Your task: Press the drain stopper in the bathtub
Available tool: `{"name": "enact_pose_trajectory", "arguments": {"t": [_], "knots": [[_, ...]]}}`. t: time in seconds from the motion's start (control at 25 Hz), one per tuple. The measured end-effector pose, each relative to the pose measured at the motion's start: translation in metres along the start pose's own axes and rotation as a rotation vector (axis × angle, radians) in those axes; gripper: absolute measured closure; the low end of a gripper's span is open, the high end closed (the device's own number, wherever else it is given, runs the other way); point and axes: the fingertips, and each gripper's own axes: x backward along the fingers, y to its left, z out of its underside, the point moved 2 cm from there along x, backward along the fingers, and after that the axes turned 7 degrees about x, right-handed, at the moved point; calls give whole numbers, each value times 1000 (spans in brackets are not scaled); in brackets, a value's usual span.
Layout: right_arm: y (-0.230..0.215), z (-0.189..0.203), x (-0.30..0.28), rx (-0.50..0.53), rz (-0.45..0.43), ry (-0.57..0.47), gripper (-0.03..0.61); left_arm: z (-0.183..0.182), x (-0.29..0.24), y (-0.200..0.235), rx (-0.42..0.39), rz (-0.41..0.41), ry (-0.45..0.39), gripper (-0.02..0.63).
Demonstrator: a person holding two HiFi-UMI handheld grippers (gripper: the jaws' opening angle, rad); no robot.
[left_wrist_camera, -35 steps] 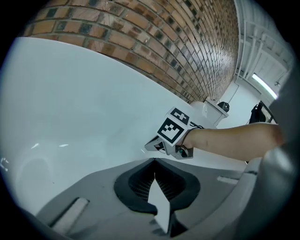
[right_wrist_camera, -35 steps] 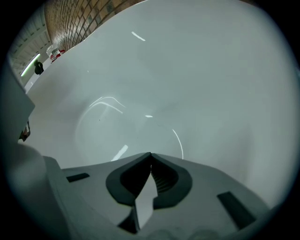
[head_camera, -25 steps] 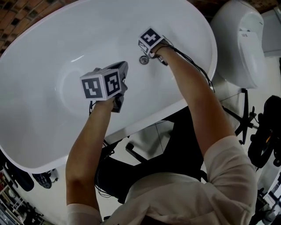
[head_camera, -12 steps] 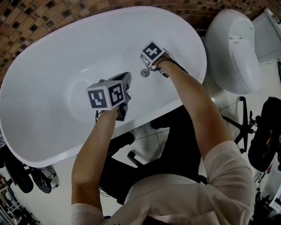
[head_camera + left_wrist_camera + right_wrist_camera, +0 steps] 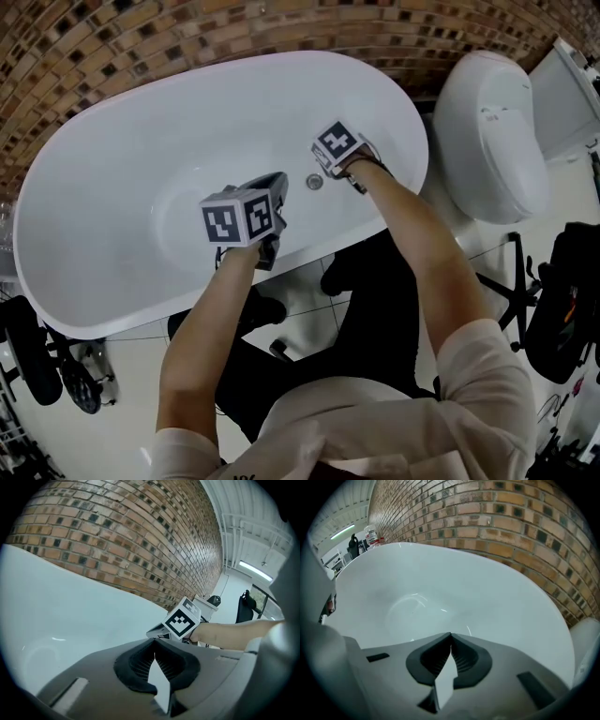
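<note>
Bathtub (image 5: 112,216) wide inside; right gripper (image 5: 325,171), jaws together, beside drain stopper (image 5: 315,182).

Left tool (image 5: 153,641) jaws together, right tool (image 5: 451,635) likewise

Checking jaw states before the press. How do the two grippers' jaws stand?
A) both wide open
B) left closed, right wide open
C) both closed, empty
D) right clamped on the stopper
C: the left gripper and the right gripper each show jaw tips meeting with nothing between.
</note>
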Motion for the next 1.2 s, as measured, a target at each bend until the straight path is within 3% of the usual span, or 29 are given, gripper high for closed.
{"name": "enact_pose_trajectory", "arguments": {"t": [0.6, 0.84, 1.2], "knots": [[-12, -8, 94, 41, 151, -187, 566, 1, 38, -37, -64, 3, -77, 609], [-1, -12, 128, 50, 150, -262, 566, 2, 57, -53, -88, 7, -130, 609], [20, -15, 184, 100, 197, -382, 566, -9, 100, -87, -188, 23, -231, 609]]}}
